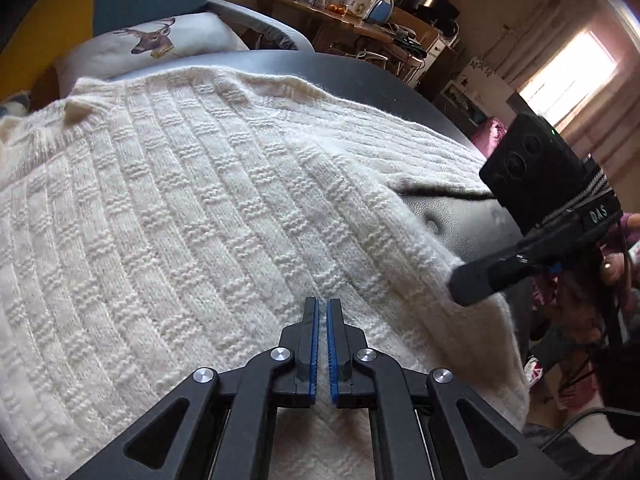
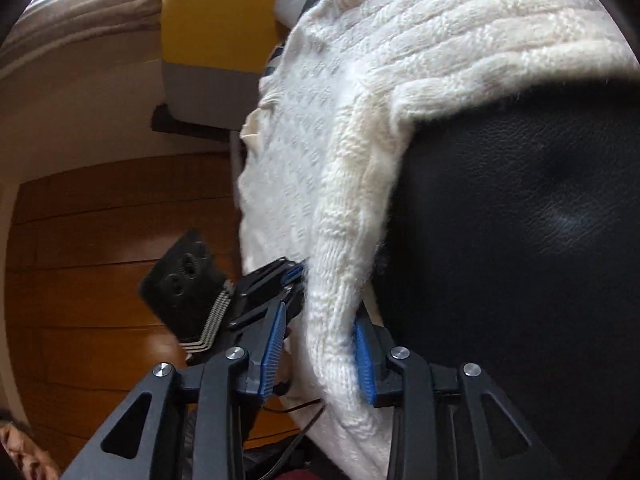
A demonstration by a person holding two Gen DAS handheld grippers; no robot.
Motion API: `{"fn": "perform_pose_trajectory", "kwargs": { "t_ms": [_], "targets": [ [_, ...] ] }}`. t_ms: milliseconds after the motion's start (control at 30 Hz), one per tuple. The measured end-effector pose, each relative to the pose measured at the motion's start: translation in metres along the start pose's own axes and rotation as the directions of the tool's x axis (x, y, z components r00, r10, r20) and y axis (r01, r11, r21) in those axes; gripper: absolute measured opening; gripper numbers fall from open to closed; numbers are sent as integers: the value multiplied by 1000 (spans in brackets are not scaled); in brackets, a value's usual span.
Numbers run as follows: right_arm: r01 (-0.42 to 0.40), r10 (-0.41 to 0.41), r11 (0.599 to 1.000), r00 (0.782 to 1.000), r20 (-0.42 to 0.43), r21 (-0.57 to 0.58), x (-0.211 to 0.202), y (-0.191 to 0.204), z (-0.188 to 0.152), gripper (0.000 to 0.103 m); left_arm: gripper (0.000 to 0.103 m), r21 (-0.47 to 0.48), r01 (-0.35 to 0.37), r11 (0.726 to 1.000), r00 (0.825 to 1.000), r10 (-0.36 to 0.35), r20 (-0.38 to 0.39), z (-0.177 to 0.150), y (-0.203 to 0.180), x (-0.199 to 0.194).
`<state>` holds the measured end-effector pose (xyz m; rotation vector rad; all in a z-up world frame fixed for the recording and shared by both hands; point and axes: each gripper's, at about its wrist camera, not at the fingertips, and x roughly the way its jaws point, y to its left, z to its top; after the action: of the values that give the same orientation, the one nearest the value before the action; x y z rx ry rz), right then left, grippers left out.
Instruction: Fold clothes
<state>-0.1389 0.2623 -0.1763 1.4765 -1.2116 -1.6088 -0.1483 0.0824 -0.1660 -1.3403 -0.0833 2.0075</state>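
Dark leather seat (image 1: 448, 216) carries a cream knit sweater (image 1: 192, 200), spread ribbed-side up across most of the cushion w/ one sleeve (image 2: 344, 264) draped off the edge toward the wood floor (image 2: 100, 240). Left claw (image 1: 322, 308) is pressed together w/ nothing between its pads, hovering just over the knit near the front hem. Right claw (image 2: 320, 344) is partly spread, sleeve hanging btwn its blue pads; left pad stands clear of the wool, right pad may brush it, so it reads as no grip. No earlier frame here, so can't speak to motion. Step looks like bringing the sleeve in over the body. To do it well: take the sleeve close to the cuff, not mid-length, lift it clear of the seat edge, lay it flat across the chest; left claw could pin the body so the knit doesn't drag. Wool is soft & stretchy, prob. sags and catches on pad ridges, so ease off slowly. Edges: seat's curved rim runs right by the sleeve, sweater overhangs it, a tug outward may slide the lot off. Deer cushion (image 1: 156, 40) sits behind the collar, cluttered table (image 1: 352, 16) well beyond; open room is mainly toward the floor side.
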Motion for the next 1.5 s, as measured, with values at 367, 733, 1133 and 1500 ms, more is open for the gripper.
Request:
{"fn": "perform_pose_trajectory", "kwargs": {
  "t_ms": [367, 733, 1133, 1500],
  "targets": [
    [103, -116, 993, 923, 367, 57, -24, 3, 53, 35, 5, 88, -88, 992, 996, 88, 8, -2, -20, 4],
    [761, -626, 634, 610, 486, -138, -86, 59, 53, 35, 5, 231, -22, 973, 999, 12, 47, 16, -72, -14],
    [935, -802, 332, 348, 485, -123, -86, 11, 97, 34, 6, 189, 136, 973, 987, -116, -115, -11, -87, 36],
    [806, -614, 539, 574, 541, -244, -68, 57, 96, 35, 6, 145, -46, 988, 999, 42, 33, 45, -50, 9]
  ]
}}
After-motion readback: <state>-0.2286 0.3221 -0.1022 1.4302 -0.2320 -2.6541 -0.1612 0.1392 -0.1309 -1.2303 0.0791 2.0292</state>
